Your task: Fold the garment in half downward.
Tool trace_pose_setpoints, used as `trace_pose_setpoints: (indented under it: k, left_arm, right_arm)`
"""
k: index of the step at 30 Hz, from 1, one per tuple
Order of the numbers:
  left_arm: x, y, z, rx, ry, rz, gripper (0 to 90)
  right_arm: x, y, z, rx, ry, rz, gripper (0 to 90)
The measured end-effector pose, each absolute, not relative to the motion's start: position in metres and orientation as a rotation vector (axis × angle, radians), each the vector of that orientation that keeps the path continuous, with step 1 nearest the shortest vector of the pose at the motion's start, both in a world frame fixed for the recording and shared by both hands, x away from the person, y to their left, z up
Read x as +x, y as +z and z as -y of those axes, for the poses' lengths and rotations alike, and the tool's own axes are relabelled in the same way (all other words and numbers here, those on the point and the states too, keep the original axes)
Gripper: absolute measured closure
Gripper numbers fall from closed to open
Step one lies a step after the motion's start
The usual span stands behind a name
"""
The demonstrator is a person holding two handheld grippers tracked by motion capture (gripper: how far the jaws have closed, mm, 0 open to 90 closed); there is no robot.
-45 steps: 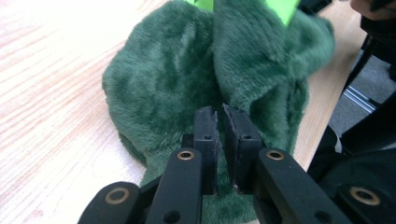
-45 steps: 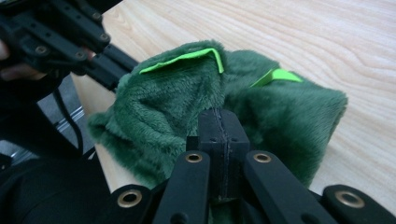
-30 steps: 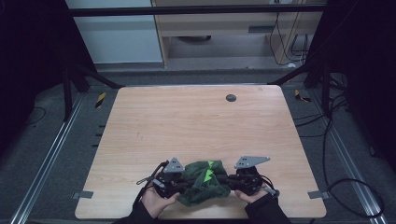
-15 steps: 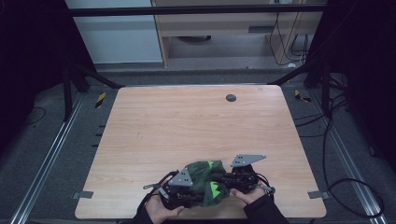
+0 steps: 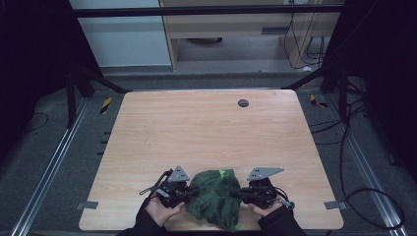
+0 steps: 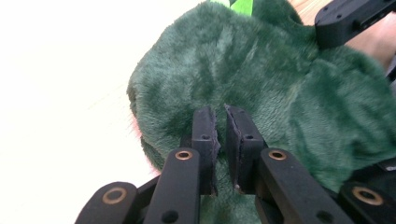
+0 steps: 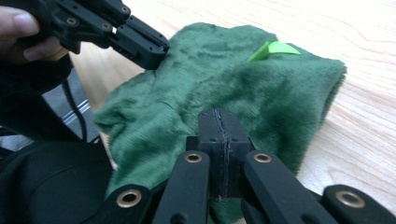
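A dark green plush cloth (image 5: 216, 196) with a bright green tag (image 7: 273, 49) lies bunched at the table's front edge, partly hanging over it. My left gripper (image 5: 189, 192) is at its left side; in the left gripper view its jaws (image 6: 220, 112) are closed to a thin slit against the cloth (image 6: 280, 84). Over the cloth's right side (image 7: 224, 79) sits my right gripper (image 5: 241, 193), whose pads (image 7: 219, 114) meet flush with no fabric seen between them. Each gripper view shows the other gripper (image 7: 154, 51) (image 6: 336, 23) at the cloth's far edge.
The wooden table (image 5: 206, 128) stretches away behind the cloth, with a small dark round disc (image 5: 243, 103) near its far edge. Metal frame rails and cables run along both sides on the floor.
Half a second ago the left gripper was pushed right with the cloth folded over. It has swung back left, and the cloth is spread wider between the grippers again.
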State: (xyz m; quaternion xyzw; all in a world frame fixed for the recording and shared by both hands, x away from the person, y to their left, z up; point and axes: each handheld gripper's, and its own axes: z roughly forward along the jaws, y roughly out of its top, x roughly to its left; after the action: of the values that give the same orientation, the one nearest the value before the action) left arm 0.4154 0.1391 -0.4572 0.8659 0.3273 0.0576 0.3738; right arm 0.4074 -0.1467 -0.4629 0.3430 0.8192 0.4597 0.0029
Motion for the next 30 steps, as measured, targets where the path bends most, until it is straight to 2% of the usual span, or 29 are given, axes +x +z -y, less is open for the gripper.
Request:
trace_pose_setpoints:
  k: [5,20,26,30]
  left_arm:
    - [0.422,-0.463,-0.133,2.227,0.231,-0.843,81.9]
    - [0.440,-0.474,-0.130,2.224,0.242,-0.865,82.9]
    - [0.439,-0.461,-0.141,2.168,0.269,-0.874,78.7]
    - [0.442,-0.452,-0.155,2.135,0.307,-0.906,73.7]
  right_arm:
    - [0.423,-0.464,0.146,1.090,1.446,-2.453,89.2]
    - [0.445,-0.490,0.137,1.174,1.272,-2.445,89.8]
    - [0.442,-0.478,0.140,1.165,1.354,-2.396,89.0]
    - [0.445,-0.467,0.154,1.189,1.382,-2.283,84.2]
